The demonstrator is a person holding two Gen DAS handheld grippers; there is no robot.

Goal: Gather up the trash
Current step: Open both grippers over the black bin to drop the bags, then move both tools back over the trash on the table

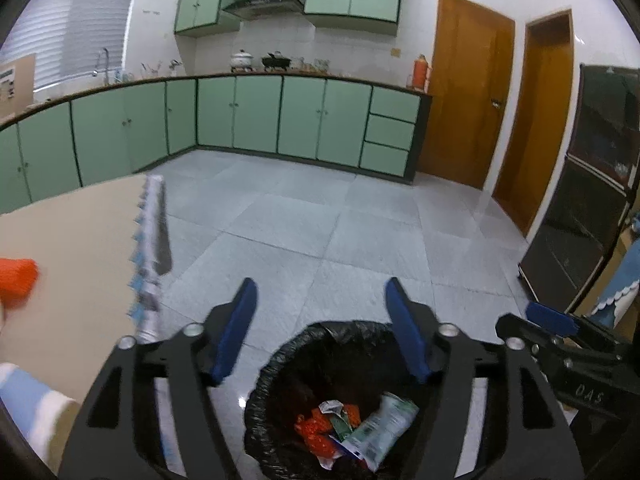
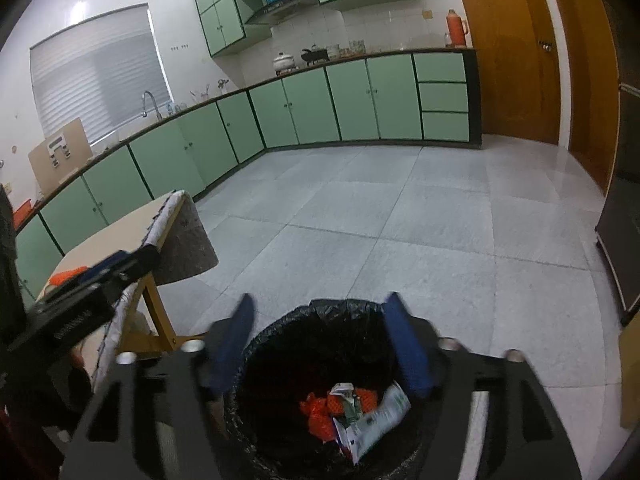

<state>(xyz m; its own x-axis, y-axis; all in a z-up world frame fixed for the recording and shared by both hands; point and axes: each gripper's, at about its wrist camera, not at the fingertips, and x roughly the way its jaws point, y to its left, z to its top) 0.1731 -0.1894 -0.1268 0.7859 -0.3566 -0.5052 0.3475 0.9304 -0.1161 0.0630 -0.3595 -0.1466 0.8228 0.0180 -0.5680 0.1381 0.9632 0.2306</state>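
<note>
You are in a kitchen with pale green cabinet doors (image 2: 304, 104) along two walls, a grey tiled floor (image 2: 400, 232), brown wooden doors (image 1: 464, 88) at the far right and a blinded window (image 2: 100, 76) over the sink. A beige-topped table (image 1: 72, 240) with a draped cloth edge stands to your left.

Directly below both tools sits a round bin lined with a crinkled black plastic bag (image 1: 280, 364), on the floor just beside the table's near corner. Inside it lie crumpled orange wrappers (image 2: 320, 416), a small green and white scrap, and a flattened white printed packet (image 1: 380, 428).

Your left gripper (image 1: 320, 332) hangs over the bin with its blue fingers spread wide and nothing between them. Your right gripper (image 2: 320, 344) is likewise spread wide and empty above the bin's rim.

An orange item (image 1: 16, 280), blurred, rests near the table's left edge; it may be more trash. Judging by the rest, it is probably light, soft and crushable, likely slick, so pinch it across its middle, where a fold gives the pads something to bite.
</note>
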